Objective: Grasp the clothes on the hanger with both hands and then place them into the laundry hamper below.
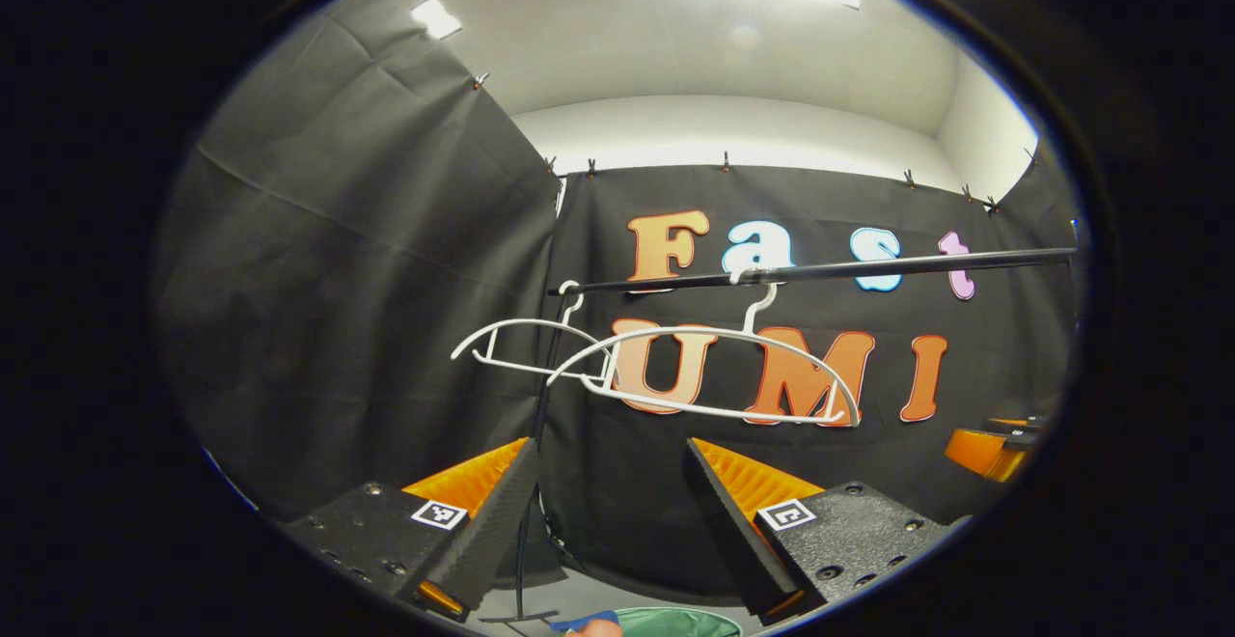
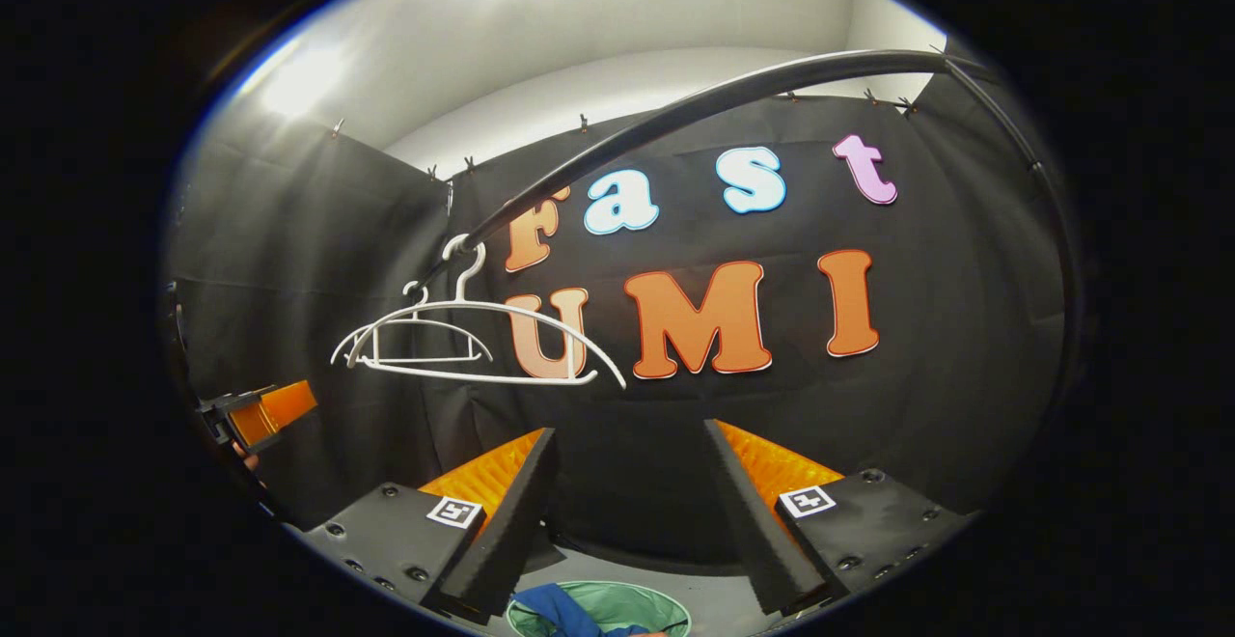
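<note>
Two bare white hangers (image 1: pixel 719 367) hang from a black rail (image 1: pixel 868 268) in front of the booth wall. My left gripper (image 1: pixel 610 454) is open below them, with nothing between its fingers. The green hamper (image 1: pixel 680 623) shows at the bottom edge, with a bit of blue clothing (image 1: pixel 579 623) at its rim. In the right gripper view the same hangers (image 2: pixel 473 340) hang at the left end of the rail (image 2: pixel 695 106). My right gripper (image 2: pixel 632 434) is open and empty above the hamper (image 2: pixel 627 603), where the blue clothes (image 2: pixel 555 608) lie inside.
The rail's black upright stand (image 1: pixel 529 521) rises just left of the hamper. The right gripper (image 1: pixel 994 449) shows at the far right of the left gripper view. The left gripper (image 2: pixel 256 415) shows at the far left of the right gripper view. Black cloth walls close in behind.
</note>
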`<state>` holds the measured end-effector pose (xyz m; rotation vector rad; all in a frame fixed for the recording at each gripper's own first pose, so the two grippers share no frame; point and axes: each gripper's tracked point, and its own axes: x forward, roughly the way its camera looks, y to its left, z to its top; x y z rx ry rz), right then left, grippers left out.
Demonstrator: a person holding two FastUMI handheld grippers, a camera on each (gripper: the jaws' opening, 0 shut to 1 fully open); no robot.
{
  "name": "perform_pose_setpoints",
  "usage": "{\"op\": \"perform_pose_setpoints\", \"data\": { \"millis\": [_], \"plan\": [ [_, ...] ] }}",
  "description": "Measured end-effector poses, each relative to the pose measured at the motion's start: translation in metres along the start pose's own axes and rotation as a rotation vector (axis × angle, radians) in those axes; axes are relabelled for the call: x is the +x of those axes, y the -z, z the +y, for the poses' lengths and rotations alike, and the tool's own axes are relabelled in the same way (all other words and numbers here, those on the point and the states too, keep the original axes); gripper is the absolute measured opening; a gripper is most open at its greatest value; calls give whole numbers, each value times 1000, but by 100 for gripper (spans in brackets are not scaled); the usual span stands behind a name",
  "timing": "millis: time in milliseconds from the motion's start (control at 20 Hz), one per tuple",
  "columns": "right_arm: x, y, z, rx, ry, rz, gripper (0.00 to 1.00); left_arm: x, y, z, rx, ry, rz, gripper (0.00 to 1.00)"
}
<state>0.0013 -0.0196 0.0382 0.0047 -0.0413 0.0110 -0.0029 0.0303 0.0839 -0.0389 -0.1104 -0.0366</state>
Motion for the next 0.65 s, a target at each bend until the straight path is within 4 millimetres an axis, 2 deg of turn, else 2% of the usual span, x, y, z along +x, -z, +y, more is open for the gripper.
{"op": "perform_pose_setpoints", "data": {
  "millis": [400,450,650],
  "plan": [
    [0,1,-2,-6,11,-4,97,-2,9,-6,-7,27,22,91],
    [-1,3,-2,-6,12,-1,97,-2,9,-7,-6,28,22,94],
    [-2,6,-5,-6,20,5,97,-2,10,-8,-4,32,25,94]
  ]
}}
